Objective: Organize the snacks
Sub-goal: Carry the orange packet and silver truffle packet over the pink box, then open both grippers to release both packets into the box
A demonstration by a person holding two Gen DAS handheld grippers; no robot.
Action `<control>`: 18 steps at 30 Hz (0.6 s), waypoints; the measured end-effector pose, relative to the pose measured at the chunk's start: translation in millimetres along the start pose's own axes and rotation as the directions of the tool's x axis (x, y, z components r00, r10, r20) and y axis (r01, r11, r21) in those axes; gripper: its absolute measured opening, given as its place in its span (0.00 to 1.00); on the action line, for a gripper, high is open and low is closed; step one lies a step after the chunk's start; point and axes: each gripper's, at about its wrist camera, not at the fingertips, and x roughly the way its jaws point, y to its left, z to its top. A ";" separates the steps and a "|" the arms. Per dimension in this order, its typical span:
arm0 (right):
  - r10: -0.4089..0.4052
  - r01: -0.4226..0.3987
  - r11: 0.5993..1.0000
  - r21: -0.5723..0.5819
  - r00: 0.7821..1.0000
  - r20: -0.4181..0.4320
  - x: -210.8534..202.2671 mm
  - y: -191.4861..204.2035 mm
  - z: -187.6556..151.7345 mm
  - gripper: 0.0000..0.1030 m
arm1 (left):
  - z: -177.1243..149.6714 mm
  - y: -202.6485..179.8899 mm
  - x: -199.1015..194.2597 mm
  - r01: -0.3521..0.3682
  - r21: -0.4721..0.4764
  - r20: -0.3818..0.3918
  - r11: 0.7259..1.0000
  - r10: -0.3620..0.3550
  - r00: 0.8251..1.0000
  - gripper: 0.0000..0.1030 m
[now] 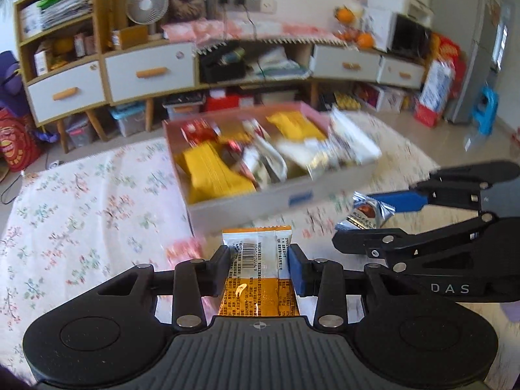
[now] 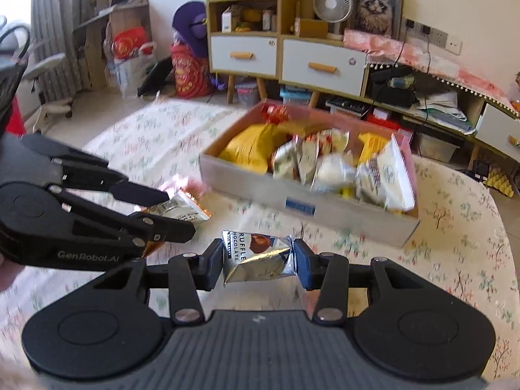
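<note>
While both our hands hover over the floral-cloth desk (image 1: 81,201), our left tool (image 1: 260,260) is clenched on an orange-and-white snack packet (image 1: 256,269), barcode side up; our right tool (image 2: 258,255) grips a silver truffle chocolate packet (image 2: 256,256) by its ends, both packets lifted clear of the cloth; just ahead sits the cardboard snack box (image 2: 305,208), heaped with yellow, white and red packets; behind it stands a cabinet (image 1: 149,71) with white drawers.
</note>
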 end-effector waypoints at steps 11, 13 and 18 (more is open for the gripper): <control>-0.085 0.081 0.992 0.096 0.996 0.041 33.2 -46.1 61.2 0.41 | 70.4 9.6 39.7 -0.045 -0.037 0.076 0.998 0.048 0.996 0.35; -0.098 0.094 0.989 0.117 0.995 0.025 44.3 -54.7 68.7 0.41 | 79.1 7.6 52.7 -0.055 -0.032 0.080 0.998 0.058 0.995 0.35; -0.125 0.121 0.977 0.173 0.992 0.009 59.6 -72.6 77.7 0.41 | 85.4 9.8 78.4 -0.091 -0.057 0.067 0.994 0.095 0.993 0.35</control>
